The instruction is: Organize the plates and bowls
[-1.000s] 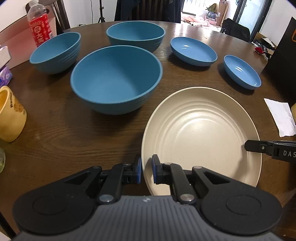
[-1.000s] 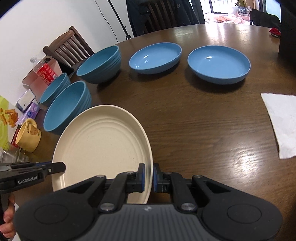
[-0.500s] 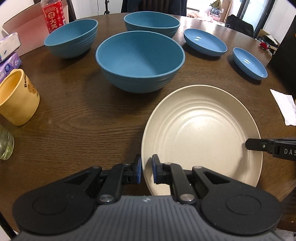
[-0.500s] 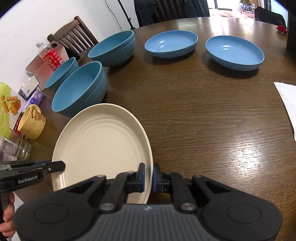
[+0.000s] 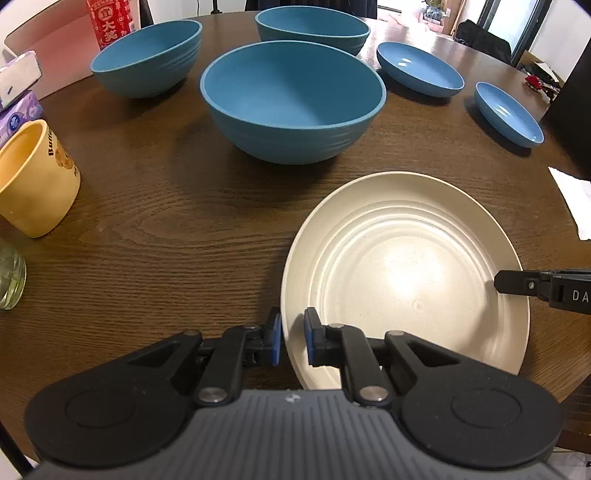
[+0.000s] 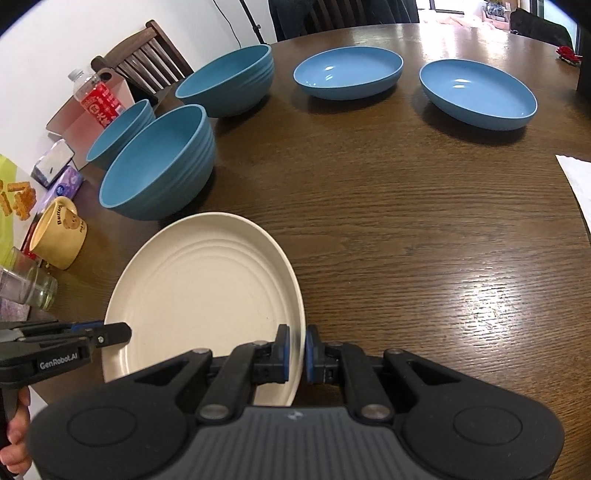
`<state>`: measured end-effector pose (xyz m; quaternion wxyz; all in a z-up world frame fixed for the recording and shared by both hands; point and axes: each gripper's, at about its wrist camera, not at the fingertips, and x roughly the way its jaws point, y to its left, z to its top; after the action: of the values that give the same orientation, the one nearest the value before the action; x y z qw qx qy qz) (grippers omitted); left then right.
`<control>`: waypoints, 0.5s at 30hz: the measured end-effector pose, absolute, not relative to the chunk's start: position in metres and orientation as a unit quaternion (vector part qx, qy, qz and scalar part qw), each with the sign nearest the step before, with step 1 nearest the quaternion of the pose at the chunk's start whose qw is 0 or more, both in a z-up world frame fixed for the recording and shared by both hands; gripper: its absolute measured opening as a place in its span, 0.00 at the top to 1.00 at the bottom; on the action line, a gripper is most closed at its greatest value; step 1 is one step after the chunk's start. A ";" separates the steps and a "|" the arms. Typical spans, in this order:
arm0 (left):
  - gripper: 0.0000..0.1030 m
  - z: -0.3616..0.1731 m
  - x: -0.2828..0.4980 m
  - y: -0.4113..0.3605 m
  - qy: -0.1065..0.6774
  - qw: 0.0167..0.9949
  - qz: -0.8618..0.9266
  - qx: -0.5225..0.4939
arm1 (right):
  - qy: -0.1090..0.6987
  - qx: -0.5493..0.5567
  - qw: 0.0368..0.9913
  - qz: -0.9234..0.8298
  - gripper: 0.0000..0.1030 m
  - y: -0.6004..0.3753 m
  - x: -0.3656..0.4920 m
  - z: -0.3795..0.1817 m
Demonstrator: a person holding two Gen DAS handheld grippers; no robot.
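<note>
The near edge of the cream plate [image 5: 402,273] is hidden behind the left gripper [image 5: 292,341] body, and the red-labelled bottle [image 5: 109,20] is cut off at the frame top. The plate is round with no long axis; it lies almost flat, face up, over the near edge of the wooden table [image 5: 177,236], just in front of the nearest blue bowl [image 5: 291,99]. Both tongs are clamped on its rim, the left gripper on its left edge and the right gripper [image 6: 294,352] on the opposite edge. Compared with a second ago, the plate sits lower and the bowls loom larger. Two shallow blue dishes [image 6: 347,77] stand well apart.
</note>
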<state>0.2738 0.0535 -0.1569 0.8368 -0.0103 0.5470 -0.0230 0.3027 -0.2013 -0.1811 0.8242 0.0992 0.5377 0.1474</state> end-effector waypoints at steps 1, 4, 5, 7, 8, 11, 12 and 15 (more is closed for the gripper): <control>0.87 -0.158 0.274 0.054 0.547 0.837 -0.023 -0.010 | 0.539 0.099 0.824 0.147 0.92 -0.201 0.303 -0.182; 0.87 -0.157 0.275 0.054 0.546 0.838 -0.023 -0.009 | 0.542 0.097 0.822 0.147 0.92 -0.199 0.305 -0.184; 0.87 -0.157 0.275 0.055 0.546 0.838 -0.022 -0.009 | 0.543 0.096 0.821 0.147 0.92 -0.198 0.306 -0.184; 0.87 -0.157 0.276 0.054 0.546 0.838 -0.019 -0.008 | 0.544 0.094 0.821 0.149 0.92 -0.197 0.306 -0.185; 0.87 -0.156 0.276 0.054 0.546 0.838 -0.017 -0.008 | 0.544 0.093 0.820 0.150 0.92 -0.196 0.307 -0.185; 0.87 -0.155 0.275 0.053 0.546 0.838 -0.016 -0.007 | 0.545 0.094 0.819 0.151 0.92 -0.195 0.309 -0.186; 0.87 -0.155 0.274 0.052 0.546 0.838 -0.017 -0.006 | 0.545 0.094 0.819 0.151 0.92 -0.195 0.310 -0.187; 0.87 -0.155 0.272 0.050 0.546 0.838 -0.018 -0.004 | 0.544 0.096 0.819 0.151 0.92 -0.197 0.308 -0.188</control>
<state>0.2725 0.0504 -0.1545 0.8378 -0.0041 0.5457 -0.0175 0.3084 -0.1973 -0.1883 0.8195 0.0958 0.5444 0.1515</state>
